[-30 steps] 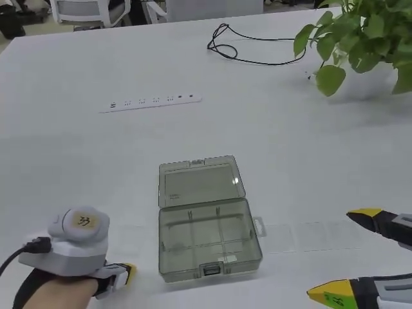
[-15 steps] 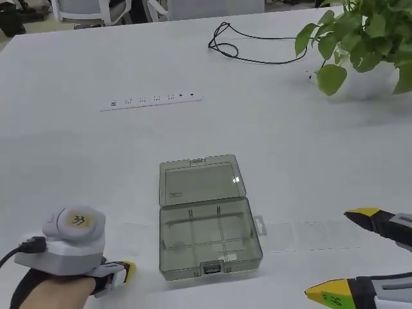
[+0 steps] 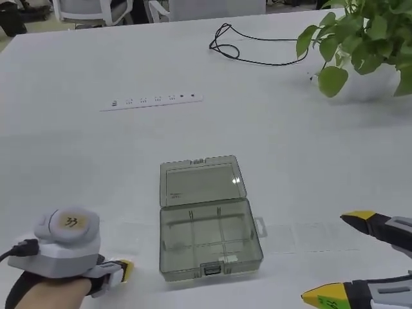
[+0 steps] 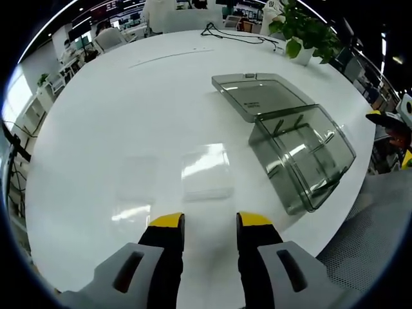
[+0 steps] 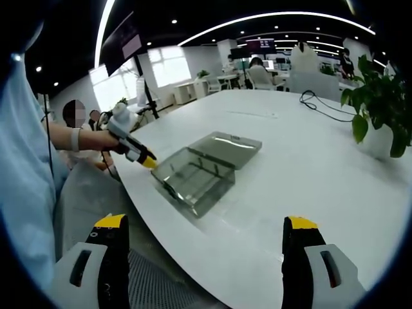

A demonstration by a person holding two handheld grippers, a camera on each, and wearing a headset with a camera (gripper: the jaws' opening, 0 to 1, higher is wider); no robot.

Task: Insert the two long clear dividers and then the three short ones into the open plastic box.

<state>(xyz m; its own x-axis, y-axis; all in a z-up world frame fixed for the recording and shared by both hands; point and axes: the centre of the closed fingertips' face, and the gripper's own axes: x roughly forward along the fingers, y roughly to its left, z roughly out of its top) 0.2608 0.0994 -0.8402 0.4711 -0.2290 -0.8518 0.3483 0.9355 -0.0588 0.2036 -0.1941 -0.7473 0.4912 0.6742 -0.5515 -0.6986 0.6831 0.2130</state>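
The left gripper is held with its jaws a little apart and nothing between them. Just ahead of its tips, flat on the table, two squarish clear sheets are seen side by side; these are judged to be short dividers. The open box is set off to that gripper's right, its lid laid back flat. The right gripper is spread wide and empty. Between it and the box a long clear strip is laid just beside the box wall, its long axis running from that wall toward the gripper. As the long dividers go in first, the strip is judged to be the next pick, and the right gripper is the nearer one
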